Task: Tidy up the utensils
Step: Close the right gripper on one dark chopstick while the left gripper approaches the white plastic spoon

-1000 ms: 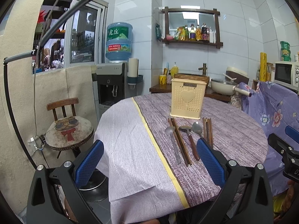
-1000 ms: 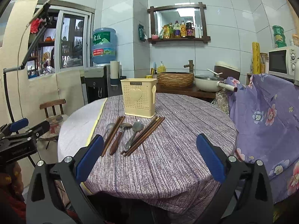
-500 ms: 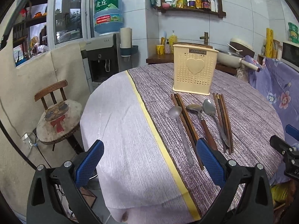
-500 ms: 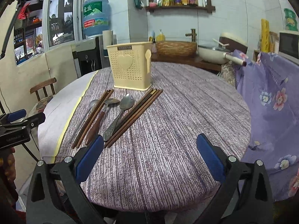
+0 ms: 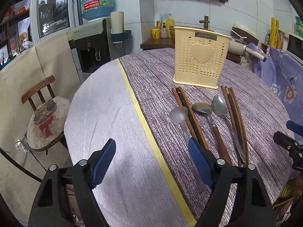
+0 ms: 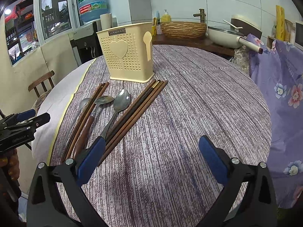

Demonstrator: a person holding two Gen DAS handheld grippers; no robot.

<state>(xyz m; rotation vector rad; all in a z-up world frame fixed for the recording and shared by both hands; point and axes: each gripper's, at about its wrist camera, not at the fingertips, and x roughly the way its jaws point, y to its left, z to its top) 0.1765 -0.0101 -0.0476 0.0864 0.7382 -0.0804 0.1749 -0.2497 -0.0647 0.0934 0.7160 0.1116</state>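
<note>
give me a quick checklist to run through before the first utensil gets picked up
1. Holder upright and reachable: ok. The cream utensil holder stands upright on the table, behind the utensils.
2. Utensils laid out and separable: ok. Three spoons and two bundles of chopsticks lie side by side, handles toward the grippers.
3. Left gripper empty: ok. Its jaws are closing with only tablecloth between them.
4. Right gripper empty and open: ok. Nothing between its pads.
5. Left gripper lined up on a utensil: not ok. The leftmost spoon lies beside its right finger, not between.
6. Holder compartments free: cannot tell. The inside is hidden.
</note>
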